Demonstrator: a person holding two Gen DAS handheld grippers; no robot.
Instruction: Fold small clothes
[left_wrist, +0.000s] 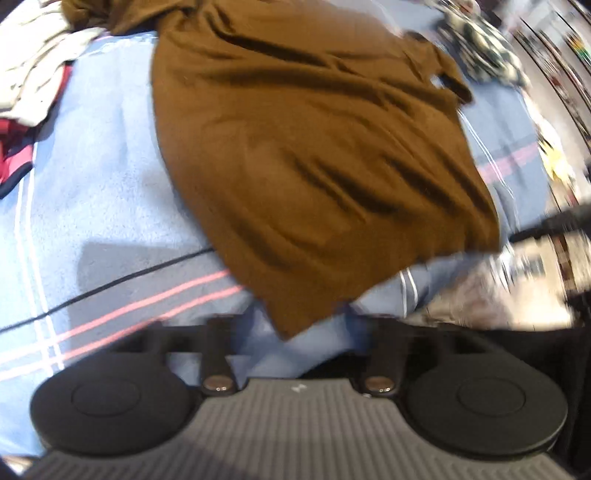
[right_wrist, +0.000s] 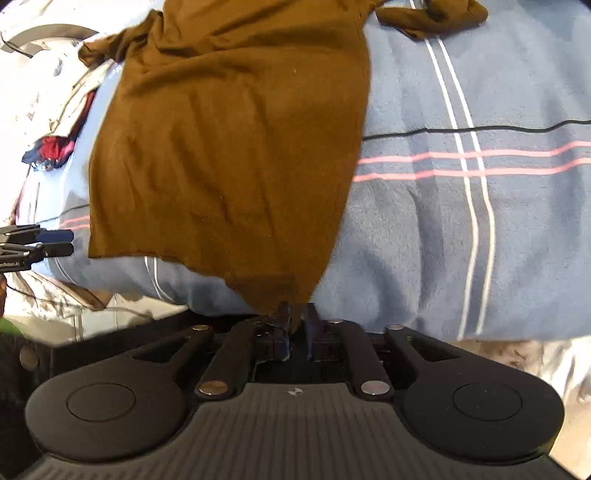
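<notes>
Here the right two-finger black gripper (right_wrist: 295, 317) sits low at the near edge of the blue striped fleece blanket (right_wrist: 480, 221), fingers pinched together on the bottom corner of the brown knit shirt (right_wrist: 229, 140) — spread flat across it. The left black gripper (left_wrist: 295, 325) hovers with fingers wide apart, empty, over the shirt's other corner.
</notes>
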